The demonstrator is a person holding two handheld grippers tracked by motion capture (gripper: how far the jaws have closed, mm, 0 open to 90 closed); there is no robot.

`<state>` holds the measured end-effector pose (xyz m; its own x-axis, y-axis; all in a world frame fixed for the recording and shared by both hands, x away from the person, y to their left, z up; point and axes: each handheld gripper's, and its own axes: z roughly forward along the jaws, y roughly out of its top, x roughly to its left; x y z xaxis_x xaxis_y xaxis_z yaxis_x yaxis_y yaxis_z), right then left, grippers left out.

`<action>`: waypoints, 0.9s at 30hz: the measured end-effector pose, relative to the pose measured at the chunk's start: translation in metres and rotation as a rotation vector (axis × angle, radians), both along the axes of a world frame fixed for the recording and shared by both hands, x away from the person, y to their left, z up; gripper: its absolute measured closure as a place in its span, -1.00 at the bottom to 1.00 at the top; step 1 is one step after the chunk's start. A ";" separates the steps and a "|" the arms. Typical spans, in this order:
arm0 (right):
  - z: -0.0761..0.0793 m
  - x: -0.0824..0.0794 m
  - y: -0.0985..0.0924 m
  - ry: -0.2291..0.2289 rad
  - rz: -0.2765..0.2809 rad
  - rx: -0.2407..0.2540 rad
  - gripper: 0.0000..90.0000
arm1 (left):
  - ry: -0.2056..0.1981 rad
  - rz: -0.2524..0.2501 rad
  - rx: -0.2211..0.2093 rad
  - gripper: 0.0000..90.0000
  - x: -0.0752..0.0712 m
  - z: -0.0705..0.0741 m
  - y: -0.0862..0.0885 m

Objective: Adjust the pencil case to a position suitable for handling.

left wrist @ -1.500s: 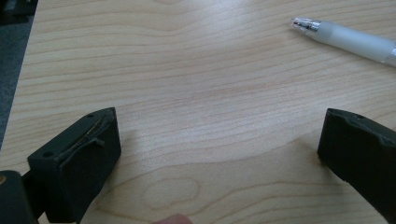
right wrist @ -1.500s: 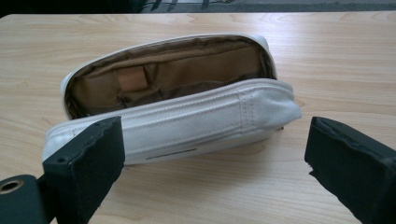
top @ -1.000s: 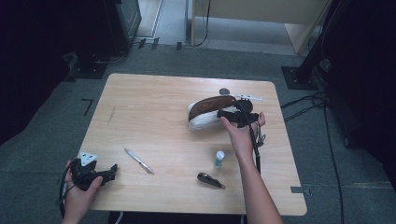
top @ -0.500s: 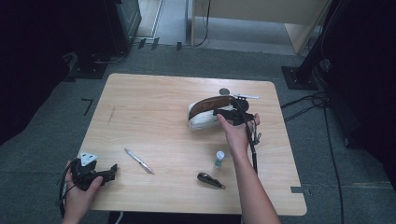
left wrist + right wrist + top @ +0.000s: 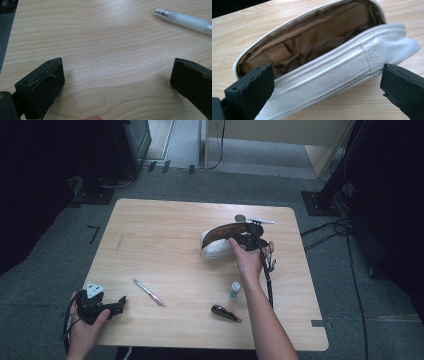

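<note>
Your right gripper [image 5: 248, 238] hovers with jaws apart at the white pouch [image 5: 216, 245], which lies right of the table's centre. Its long axis runs left to right, the open mouth facing far. Your left gripper [image 5: 114, 305], also open, rests near-left.

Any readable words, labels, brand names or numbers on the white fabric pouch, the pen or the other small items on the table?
No readable text anywhere.
White fabric pouch with brown lining: plain stitching, no label visible.
Translucent pen: no print visible.
Small green-and-white bottle: too small to read.
Dark oblong object: too small to read.
</note>
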<state>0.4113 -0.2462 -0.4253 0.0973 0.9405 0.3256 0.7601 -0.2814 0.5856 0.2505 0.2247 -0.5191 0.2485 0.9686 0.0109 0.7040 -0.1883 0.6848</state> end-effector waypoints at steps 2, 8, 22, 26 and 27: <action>-0.001 0.001 0.002 0.003 -0.007 -0.008 -1.00 | 0.000 0.000 0.000 -1.00 0.000 0.000 0.000; -0.006 0.003 0.003 0.039 -0.021 -0.037 -1.00 | 0.000 0.000 0.000 -1.00 0.000 0.000 0.000; -0.003 0.001 0.000 0.015 0.036 -0.009 -0.58 | 0.000 0.000 0.000 -1.00 0.000 0.000 0.000; -0.004 0.002 0.000 0.009 0.046 -0.008 -0.52 | 0.000 0.000 0.000 -1.00 0.000 0.000 0.000; -0.004 0.002 0.000 0.009 0.046 -0.008 -0.52 | 0.000 0.000 0.000 -1.00 0.000 0.000 0.000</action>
<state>0.4133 -0.2459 -0.4296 0.0564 0.9466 0.3174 0.7773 -0.2412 0.5811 0.2505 0.2246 -0.5191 0.2487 0.9685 0.0105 0.7039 -0.1882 0.6849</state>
